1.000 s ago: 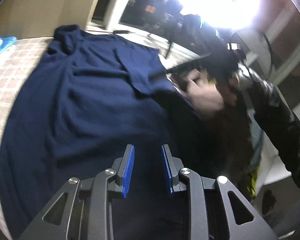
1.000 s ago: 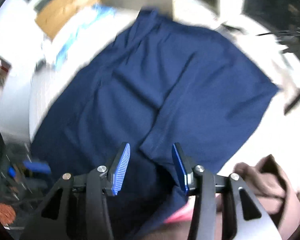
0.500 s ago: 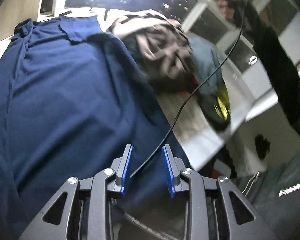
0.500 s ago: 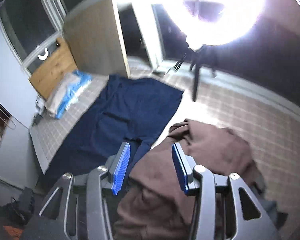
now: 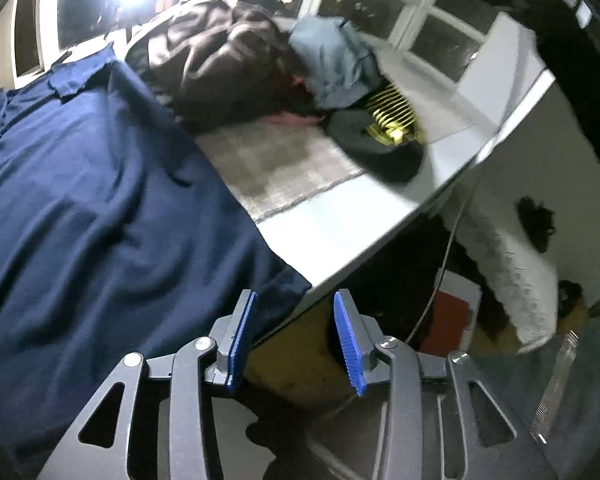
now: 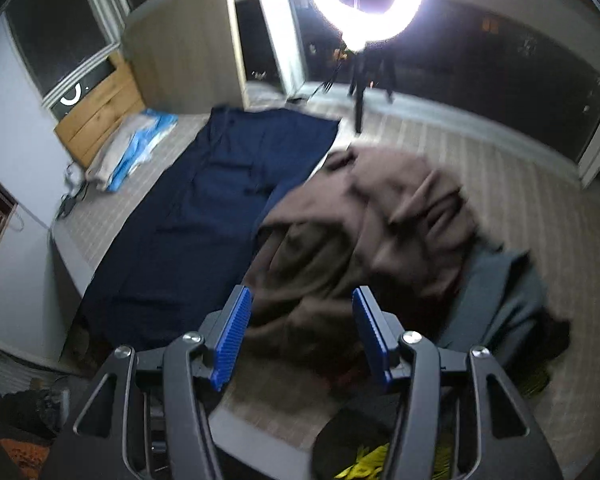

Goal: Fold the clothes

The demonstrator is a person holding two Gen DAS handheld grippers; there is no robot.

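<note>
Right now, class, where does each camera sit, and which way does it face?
Left wrist: on the left hand-held gripper, facing down at the navy shirt's corner and bed edge; opening fingers, nothing between them.
Right wrist: on the right hand-held gripper, overlooking the brown garment; opening fingers, also empty.
Shared: navy shirt, brown garment.

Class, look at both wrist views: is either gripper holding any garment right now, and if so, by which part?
Nothing is held. The left gripper, jaws opening, sits over the bed's edge by the navy shirt; the right gripper, also opening, is above the brown garment.
</note>
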